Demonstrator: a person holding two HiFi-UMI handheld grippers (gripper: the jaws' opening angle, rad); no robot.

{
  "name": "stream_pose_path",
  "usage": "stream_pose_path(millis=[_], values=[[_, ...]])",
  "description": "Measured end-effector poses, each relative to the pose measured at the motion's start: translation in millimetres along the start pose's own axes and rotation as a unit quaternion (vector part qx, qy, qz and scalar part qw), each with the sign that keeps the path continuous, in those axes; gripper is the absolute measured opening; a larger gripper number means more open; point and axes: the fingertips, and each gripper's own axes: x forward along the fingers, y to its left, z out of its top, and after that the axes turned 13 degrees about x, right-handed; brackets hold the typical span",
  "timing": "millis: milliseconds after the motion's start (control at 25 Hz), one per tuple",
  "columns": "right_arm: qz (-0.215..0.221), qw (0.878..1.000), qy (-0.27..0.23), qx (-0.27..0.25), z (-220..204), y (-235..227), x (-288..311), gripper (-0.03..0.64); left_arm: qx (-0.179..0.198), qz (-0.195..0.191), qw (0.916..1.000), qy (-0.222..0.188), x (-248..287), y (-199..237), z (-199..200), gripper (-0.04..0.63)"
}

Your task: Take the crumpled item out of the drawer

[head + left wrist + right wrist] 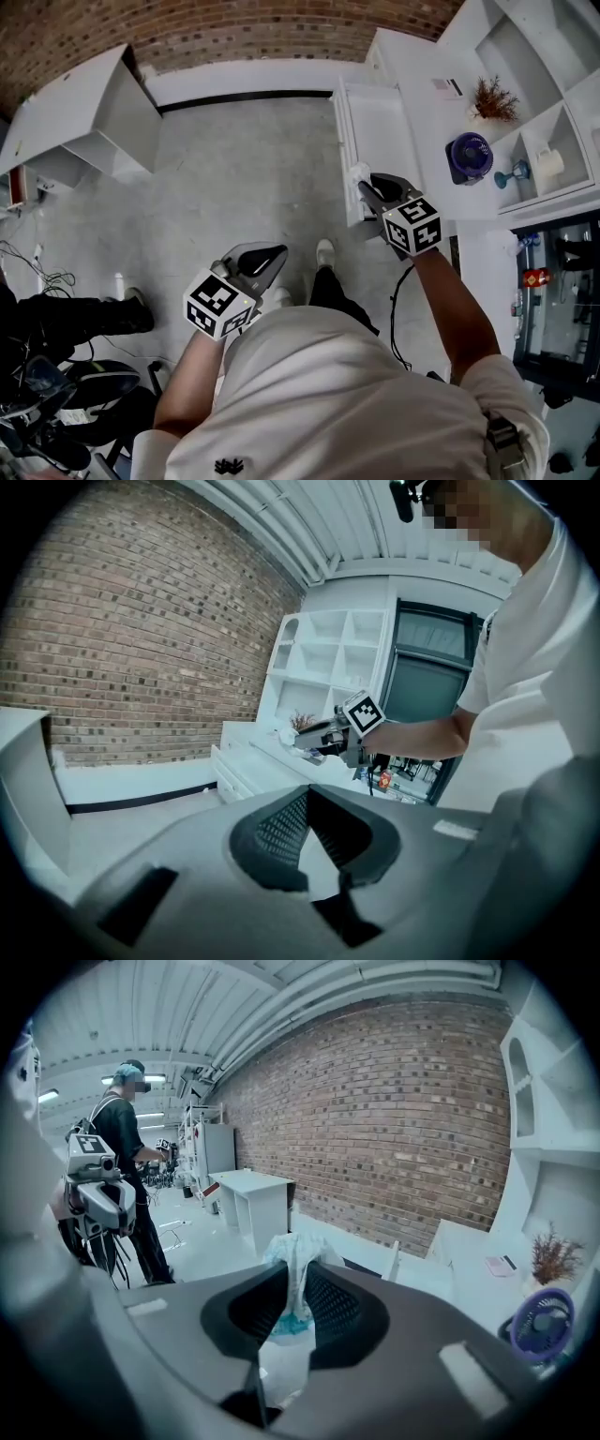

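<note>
Head view: crumpled item [357, 172] is only a small pale blob at the tip of the right gripper [365, 186], mostly covered by the jaws. It sits at the front edge of the open drawer [375, 141], but can't tell from there how high it hangs above the drawer. Drawer inside is pale & washed out, contents unclear. Person's torso cuts off the floor below.

Right gripper view: lower part of the crumpled item [295, 1249] is hidden btw the pads, and only the top bunch shows above the right gripper [296, 1271]. Jaws are nearly together, pinching it at the middle.

Item is white, thin & wrinkled, gathered into folds at the top, w/ a teal patch low down in the jaw gap. Can't tell if cloth or paper.

Left gripper [306, 794] is held low by the person's waist, well apart from the drawer, tips meeting & nothing btw them. From its view the item is too small to make out.

Fan [469, 155] & plant [492, 97] stand on the white unit beyond the drawer
</note>
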Motion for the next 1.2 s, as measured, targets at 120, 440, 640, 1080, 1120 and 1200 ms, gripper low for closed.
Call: stream_pose_path(millis=[120,440,640,1080,1120,1200], values=[[0.003,1.0,-0.005,-0.001,0.3,9.9,-8.0,0.075,0.002,-0.004,1.0,0.0,-1.7,-4.3,-1.9,0.006],[0.006,1.0,-0.014,-0.003,-5.6,28.6,-25.1,0.074,0.006,-0.009,0.9999,-0.002,-6.5,-17.6,-8.0,0.006],[0.009,1.0,-0.016,-0.001,-7.7,34.2,-28.9,0.074,0.005,-0.006,1.0,-0.003,-9.9,-19.2,-9.0,0.006],[0.016,1.0,-0.02,-0.005,-5.7,45.1,-36.4,0.074,0.004,-0.002,1.0,-0.008,-12.9,-24.4,-10.4,0.006],[0.017,1.0,-0.021,-0.005,-5.5,46.3,-37.0,0.074,0.004,-0.003,1.0,-0.008,-12.8,-25.0,-10.8,0.006],[0.019,1.0,-0.022,-0.005,-5.0,48.8,-38.7,0.074,0.004,-0.003,1.0,-0.007,-12.8,-26.3,-11.3,0.006]])
